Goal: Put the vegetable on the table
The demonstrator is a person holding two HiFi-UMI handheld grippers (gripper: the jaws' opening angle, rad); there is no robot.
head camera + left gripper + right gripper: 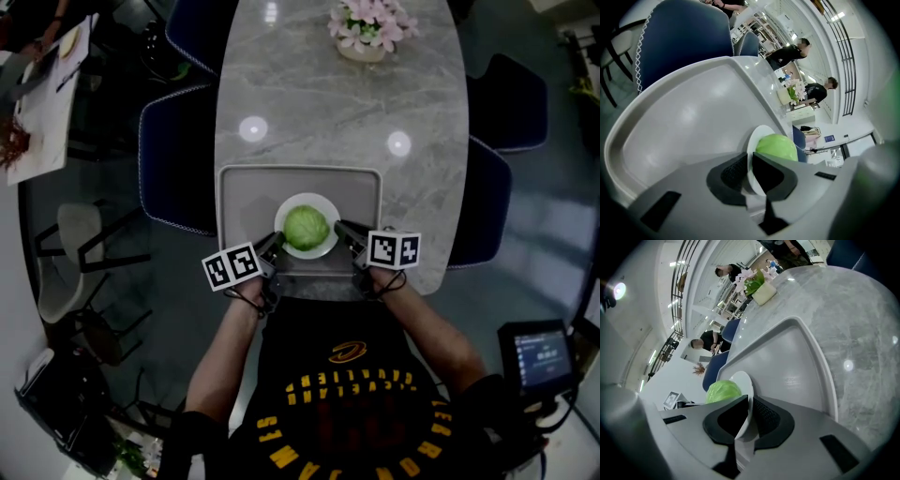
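A round green vegetable [306, 228] lies on a small white plate [307, 200], which sits in a grey tray [244, 187] at the near edge of the marble table [328, 103]. My left gripper [275, 242] is at the plate's left rim and my right gripper [342, 230] at its right rim. In the left gripper view the plate [752, 143] edge stands between the dark pads of the left gripper [750, 171], with the vegetable [777, 146] just beyond. The right gripper [749, 416] likewise clamps the plate [743, 380] rim beside the vegetable [723, 391].
A pot of pink flowers [367, 28] stands at the table's far end. Blue chairs [173, 159] flank the table on the left and on the right [506, 103]. The tray's raised rim [820, 362] surrounds the plate. People stand far off in the room.
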